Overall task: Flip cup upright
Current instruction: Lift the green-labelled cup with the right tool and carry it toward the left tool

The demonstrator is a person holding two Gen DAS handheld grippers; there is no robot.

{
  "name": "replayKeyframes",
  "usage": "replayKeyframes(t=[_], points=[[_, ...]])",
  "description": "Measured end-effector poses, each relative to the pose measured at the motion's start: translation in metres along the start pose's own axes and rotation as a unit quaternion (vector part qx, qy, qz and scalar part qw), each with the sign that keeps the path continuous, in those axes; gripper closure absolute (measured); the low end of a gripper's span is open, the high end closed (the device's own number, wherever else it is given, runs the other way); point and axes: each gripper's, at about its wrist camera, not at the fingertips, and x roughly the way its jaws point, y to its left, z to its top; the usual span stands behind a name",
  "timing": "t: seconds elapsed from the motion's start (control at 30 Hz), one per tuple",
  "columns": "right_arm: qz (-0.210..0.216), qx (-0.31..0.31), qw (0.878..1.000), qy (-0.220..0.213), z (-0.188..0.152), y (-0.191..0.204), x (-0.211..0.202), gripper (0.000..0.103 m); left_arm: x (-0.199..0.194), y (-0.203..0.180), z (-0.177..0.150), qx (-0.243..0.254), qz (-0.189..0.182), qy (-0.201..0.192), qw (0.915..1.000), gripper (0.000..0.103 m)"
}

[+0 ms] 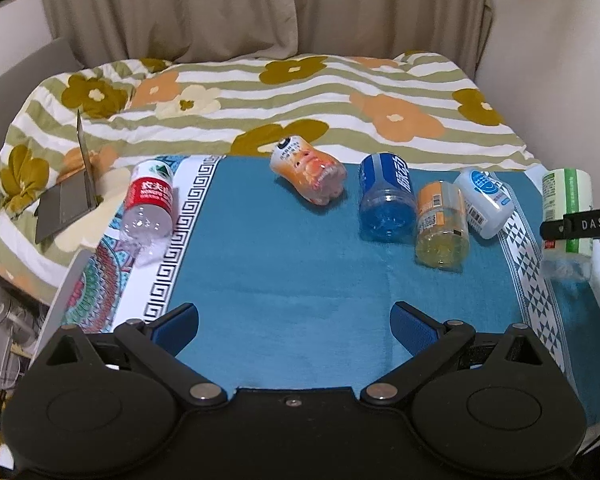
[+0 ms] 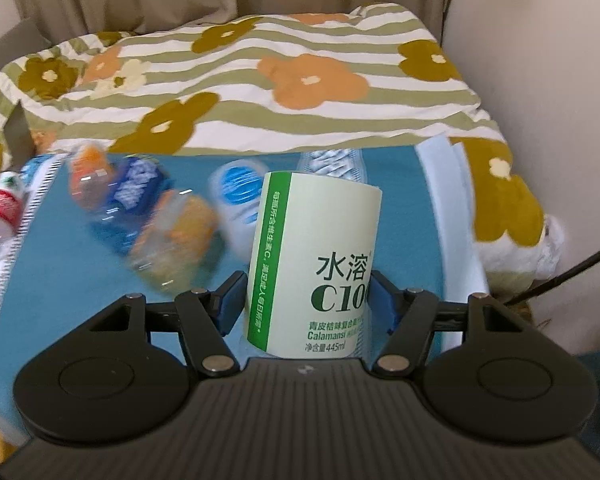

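My right gripper (image 2: 308,296) is shut on a clear cup with a pale green C100 label (image 2: 316,260), held nearly upright above the blue cloth. The same green-label cup (image 1: 567,216) shows at the right edge of the left wrist view, with one right finger (image 1: 580,225) across it. My left gripper (image 1: 294,322) is open and empty, low over the near part of the blue cloth (image 1: 284,264). Several bottle-cut cups lie tipped over on the cloth: red-label (image 1: 150,204), orange (image 1: 310,174), blue (image 1: 386,196), yellow-orange (image 1: 442,224), white-blue (image 1: 486,202).
A floral striped quilt (image 1: 300,96) covers the bed behind the cloth. A grey laptop (image 1: 66,196) stands at the left on the quilt. Curtains (image 1: 260,4) hang at the back. A wall (image 1: 560,60) closes the right side.
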Motion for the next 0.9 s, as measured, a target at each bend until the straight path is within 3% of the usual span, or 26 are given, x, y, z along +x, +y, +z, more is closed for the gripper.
replayKeyframes(t=[0.33, 0.67, 0.9], points=[[0.047, 0.011, 0.998, 0.044, -0.046, 0.08, -0.025, 0.023, -0.013, 0.045, -0.014, 0.027, -0.023, -0.005, 0.9994, 0.0], [0.064, 0.006, 0.994, 0.092, -0.076, 0.139, 0.004, 0.023, -0.005, 0.087, -0.031, 0.033, -0.029, 0.01, 0.999, 0.0], [0.053, 0.006, 0.993, 0.101, -0.076, 0.153, 0.027, 0.023, 0.005, 0.104, -0.039, 0.029, -0.032, 0.028, 0.9987, 0.0]])
